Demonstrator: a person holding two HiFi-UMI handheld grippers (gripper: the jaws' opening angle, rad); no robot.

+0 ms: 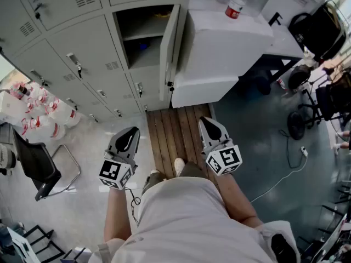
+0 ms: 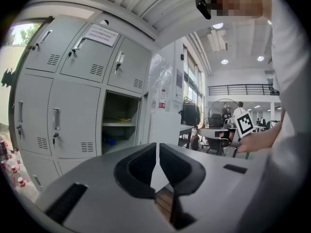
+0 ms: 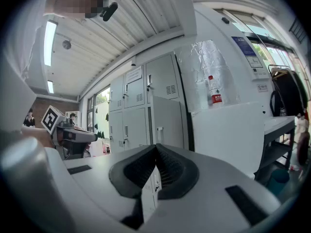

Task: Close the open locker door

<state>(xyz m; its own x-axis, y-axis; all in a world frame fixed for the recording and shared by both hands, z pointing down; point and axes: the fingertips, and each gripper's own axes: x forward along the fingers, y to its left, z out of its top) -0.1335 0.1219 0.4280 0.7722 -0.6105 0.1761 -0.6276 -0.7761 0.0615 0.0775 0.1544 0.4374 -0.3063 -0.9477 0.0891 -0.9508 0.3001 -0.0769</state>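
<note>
Locker door (image 1: pixel 169 53) is open: a flat grey sheet-metal panel, long axis vertical, hinged on the compartment's right. It stands out from the locker bank (image 1: pixel 82 53), just beside the white cabinet (image 1: pixel 219 43). Swing room is on its left, above the wooden floor strip (image 1: pixel 170 130). Left claw (image 1: pixel 131 132) and right claw (image 1: pixel 208 123) are both clenched, empty, and well short of the door.

A red-labelled bottle (image 1: pixel 237 1) stands upright on the white cabinet (image 1: pixel 225 43)
</note>
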